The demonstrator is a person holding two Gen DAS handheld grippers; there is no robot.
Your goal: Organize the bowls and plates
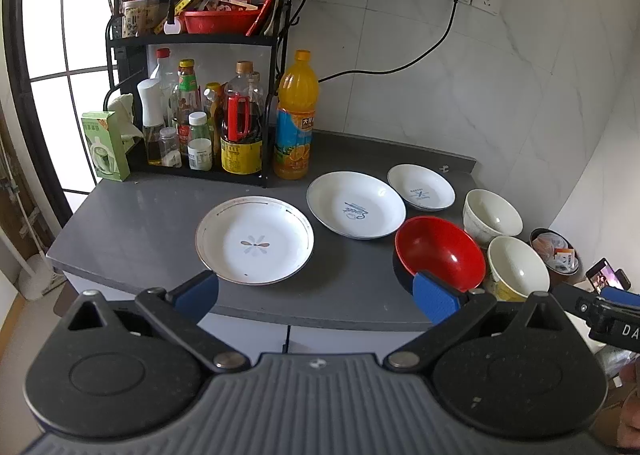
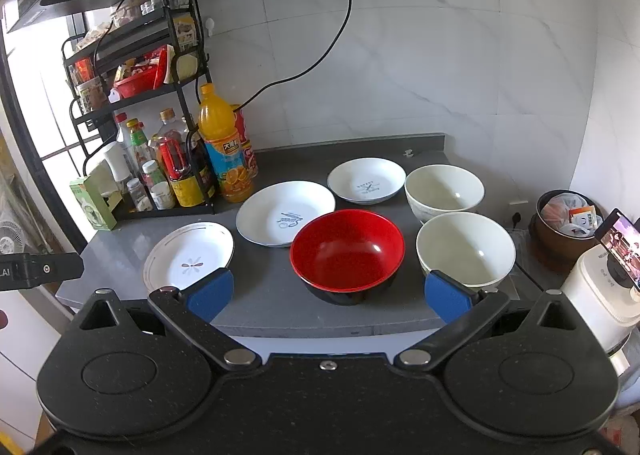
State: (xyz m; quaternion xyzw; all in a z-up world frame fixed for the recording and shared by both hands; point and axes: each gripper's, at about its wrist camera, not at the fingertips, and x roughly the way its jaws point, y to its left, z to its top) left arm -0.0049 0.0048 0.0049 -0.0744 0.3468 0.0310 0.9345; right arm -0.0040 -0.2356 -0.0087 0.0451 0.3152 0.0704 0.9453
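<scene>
left gripper: fingers were spread wide with nothing between them, hanging back off the front edge of the grey countertop.
flower plate: leftmost dish, sat flat near the front edge. Looked like glazed ceramic to me, so stiff, slick and chippable; I'd have pinched the raised rim on the near side.
big script plate: just right of it and further back, next to the orange juice bottle. Same deal, rim grab only, probably the heaviest plate.
small plate: furthest back, well apart from the flower plate. Lighter, I reckoned.
red bowl: front and centre, glossy, guessing plastic or lacquer. Light but slippery; one finger inside the wall, one outside.
far white bowl: behind, right side. Ceramic, fragile.
near white bowl: just beside the red one. Thick wall, clamp over the rim.
right gripper: also gaping wide, holding nothing, lined up roughly on the red bowl.
</scene>
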